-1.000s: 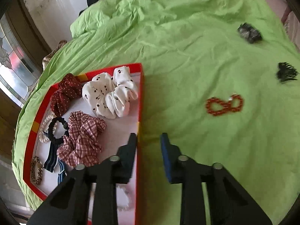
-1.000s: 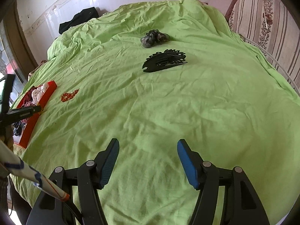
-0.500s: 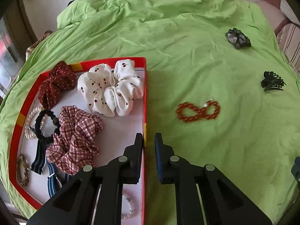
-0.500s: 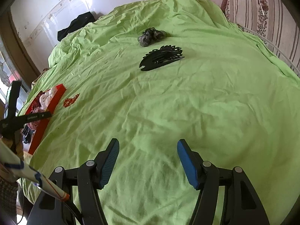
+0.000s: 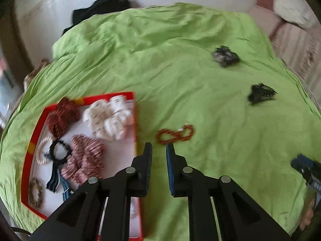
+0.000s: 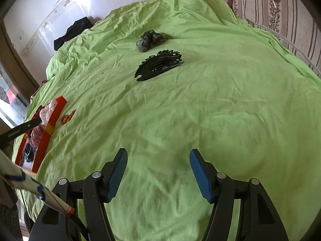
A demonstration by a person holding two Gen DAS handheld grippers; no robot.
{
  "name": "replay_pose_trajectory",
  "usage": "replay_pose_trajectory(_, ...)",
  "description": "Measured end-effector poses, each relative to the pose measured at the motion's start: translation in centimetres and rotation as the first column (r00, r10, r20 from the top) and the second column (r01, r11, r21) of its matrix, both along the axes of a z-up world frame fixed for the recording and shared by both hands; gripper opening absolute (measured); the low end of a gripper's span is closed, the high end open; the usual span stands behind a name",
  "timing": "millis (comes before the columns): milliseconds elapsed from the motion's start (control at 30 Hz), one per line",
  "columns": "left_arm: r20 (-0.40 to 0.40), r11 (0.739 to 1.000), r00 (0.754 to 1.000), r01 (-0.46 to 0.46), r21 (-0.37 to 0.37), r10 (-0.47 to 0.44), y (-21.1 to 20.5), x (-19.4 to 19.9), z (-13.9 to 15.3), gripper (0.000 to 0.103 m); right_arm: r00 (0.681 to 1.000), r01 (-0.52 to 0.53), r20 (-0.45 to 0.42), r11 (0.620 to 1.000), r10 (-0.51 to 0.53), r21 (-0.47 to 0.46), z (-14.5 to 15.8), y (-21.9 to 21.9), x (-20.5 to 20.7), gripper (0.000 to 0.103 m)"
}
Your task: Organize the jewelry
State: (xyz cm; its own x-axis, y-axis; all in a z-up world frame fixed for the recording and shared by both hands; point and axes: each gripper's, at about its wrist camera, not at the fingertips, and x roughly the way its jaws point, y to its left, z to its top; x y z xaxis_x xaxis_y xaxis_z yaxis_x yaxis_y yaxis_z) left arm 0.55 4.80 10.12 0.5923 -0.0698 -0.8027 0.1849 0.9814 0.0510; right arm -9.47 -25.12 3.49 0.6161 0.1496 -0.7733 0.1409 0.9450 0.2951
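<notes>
A red-rimmed tray (image 5: 32, 146) lies on the green bedsheet and holds several scrunchies, a pearl bracelet and hair ties. A red bead bracelet (image 5: 175, 134) lies on the sheet just right of the tray. My left gripper (image 5: 158, 150) hovers just short of the bracelet, jaws a narrow gap apart and empty. A black hair claw (image 6: 159, 64) and a grey scrunchie (image 6: 151, 39) lie farther out. My right gripper (image 6: 158, 160) is open and empty over bare sheet, well short of the claw. The tray (image 6: 43, 138) and bracelet (image 6: 68, 116) also show in the right wrist view.
A black garment (image 6: 73, 32) lies at the bed's far edge by the white wall. A striped cushion (image 6: 280, 10) stands at the right. A window (image 6: 10, 102) is at the left. The right gripper's tip (image 5: 305, 165) shows in the left view.
My left gripper has moved right off the tray's edge toward the red bead bracelet, and its jaws have opened slightly from half a second ago. My right gripper has stayed open, drifting a little.
</notes>
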Motion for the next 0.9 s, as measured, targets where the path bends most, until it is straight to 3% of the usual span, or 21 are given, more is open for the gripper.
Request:
replay_pose_trajectory(233,-0.077,0.993,0.991,0.114,0.008,-0.113,-2.9,3.9,-2.9,0.016,1.000,-0.013,-0.007,0.999,0.013,0.038,0.7,-1.2,3.3,0.070)
replay_pose_trajectory(367,-0.111,0.989,0.985,0.136,0.057,-0.129,-3.7,5.9,-4.9,0.016,1.000,0.018,-0.004,0.989,-0.017,0.146,1.1,-3.2,6.9,0.079)
replay_pose_trajectory(567,-0.165,0.986,0.973,0.168,0.022,-0.162,-4.2,6.9,-6.4,0.016,0.995,0.097,-0.043,0.962,-0.089,0.257,-0.2,-4.8,12.9,0.079)
replay_pose_trajectory(633,-0.186,0.984,0.966,0.175,-0.038,-0.179,-3.8,7.1,-6.5,0.014,0.993,0.114,-0.052,0.946,-0.102,0.303,-0.7,-4.9,14.7,0.079)
replay_pose_trajectory(700,-0.227,0.973,0.952,0.178,-0.145,-0.207,-3.5,7.1,-6.6,0.014,0.992,0.126,-0.058,0.938,-0.113,0.324,-1.1,-4.8,16.0,0.080)
replay_pose_trajectory(767,-0.263,0.946,0.929,0.193,-0.260,-0.261,-3.5,6.8,-6.7,0.014,0.988,0.152,-0.074,0.938,-0.135,0.313,-1.5,-4.7,17.2,0.081)
replay_pose_trajectory(833,-0.277,0.929,0.916,0.202,-0.310,-0.291,-3.8,6.3,-6.8,0.014,0.985,0.168,-0.090,0.941,-0.148,0.293,-2.0,-4.5,18.0,0.080)
replay_pose_trajectory(867,-0.277,0.917,0.908,0.214,-0.337,-0.314,-4.1,5.8,-6.8,0.014,0.984,0.171,-0.093,0.942,-0.150,0.288,-2.1,-4.6,18.2,0.079)
replay_pose_trajectory(900,-0.277,0.911,0.904,0.223,-0.347,-0.326,-4.4,5.5,-6.8,0.014,0.984,0.174,-0.092,0.943,-0.154,0.282,-2.0,-4.7,18.1,0.068)
